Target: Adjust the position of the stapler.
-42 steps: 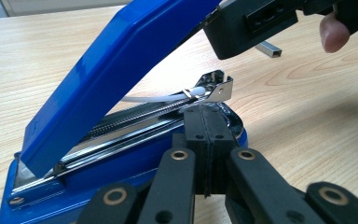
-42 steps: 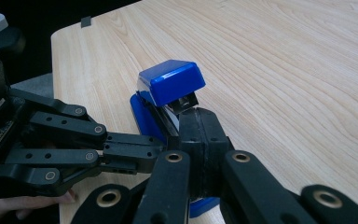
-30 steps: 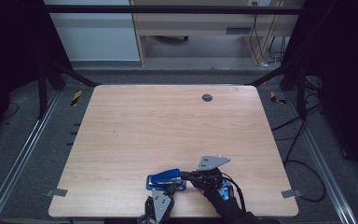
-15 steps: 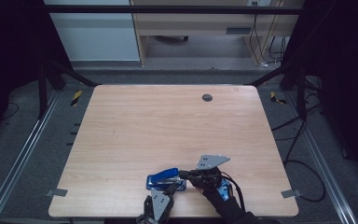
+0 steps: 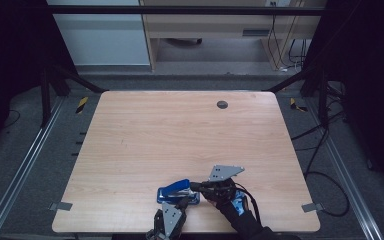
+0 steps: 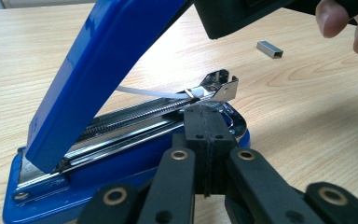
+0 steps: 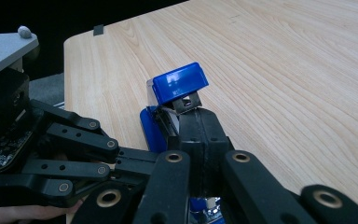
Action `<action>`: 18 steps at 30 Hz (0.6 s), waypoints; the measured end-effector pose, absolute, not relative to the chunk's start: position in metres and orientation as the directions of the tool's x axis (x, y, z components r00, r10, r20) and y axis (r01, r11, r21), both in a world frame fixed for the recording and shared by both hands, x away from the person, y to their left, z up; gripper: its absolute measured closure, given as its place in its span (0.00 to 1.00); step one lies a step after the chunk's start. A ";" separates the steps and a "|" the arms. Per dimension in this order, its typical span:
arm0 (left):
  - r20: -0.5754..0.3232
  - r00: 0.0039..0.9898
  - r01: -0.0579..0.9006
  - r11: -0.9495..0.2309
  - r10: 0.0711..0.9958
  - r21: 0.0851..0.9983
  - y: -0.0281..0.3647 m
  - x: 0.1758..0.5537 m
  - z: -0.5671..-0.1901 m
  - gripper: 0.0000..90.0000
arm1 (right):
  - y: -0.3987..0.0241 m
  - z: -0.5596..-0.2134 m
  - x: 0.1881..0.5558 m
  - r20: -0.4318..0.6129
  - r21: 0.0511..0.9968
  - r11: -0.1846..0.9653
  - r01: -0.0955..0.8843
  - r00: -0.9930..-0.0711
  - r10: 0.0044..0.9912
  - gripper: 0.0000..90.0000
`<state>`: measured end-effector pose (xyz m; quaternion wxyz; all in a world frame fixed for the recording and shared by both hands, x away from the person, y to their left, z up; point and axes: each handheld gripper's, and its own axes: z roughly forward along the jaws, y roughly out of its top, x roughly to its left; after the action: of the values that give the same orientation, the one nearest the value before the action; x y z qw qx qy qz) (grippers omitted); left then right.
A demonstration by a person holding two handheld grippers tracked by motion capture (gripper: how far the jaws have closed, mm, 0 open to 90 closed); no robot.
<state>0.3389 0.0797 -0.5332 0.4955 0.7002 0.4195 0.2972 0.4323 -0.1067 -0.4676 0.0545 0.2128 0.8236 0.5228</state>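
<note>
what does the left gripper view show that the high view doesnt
Seen just in the left gripper view: a loose strip of staples lying on the wood, and the stapler's chrome staple channel exposed under the raised blue lid. Seen just in the high view: the dark round hole near the table's far edge and the floor cables beyond. Both show the blue stapler on the wooden table.

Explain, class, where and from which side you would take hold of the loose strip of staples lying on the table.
Grip the staple strip across its two long sides, coming straight down from above. It lies flat on the bare table, apart from the open stapler, so only its narrow width fits between jaws; a low sideways approach would probably just push it along.
</note>
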 end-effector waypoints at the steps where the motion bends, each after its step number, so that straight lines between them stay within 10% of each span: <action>1: -0.001 0.472 0.294 -0.156 0.882 0.943 0.080 0.339 -0.533 1.00 | -0.106 -0.467 0.433 0.134 0.885 0.361 0.293 -0.904 0.406 1.00; 18: -0.017 0.477 0.303 -0.146 0.879 0.942 0.081 0.340 -0.533 1.00 | -0.098 -0.460 0.435 0.136 0.893 0.351 0.280 -0.914 0.382 1.00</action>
<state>0.3398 0.0811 -0.5328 0.4986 0.6998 0.4221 0.2889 0.4351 -0.0981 -0.4604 0.0479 0.2017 0.8206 0.5326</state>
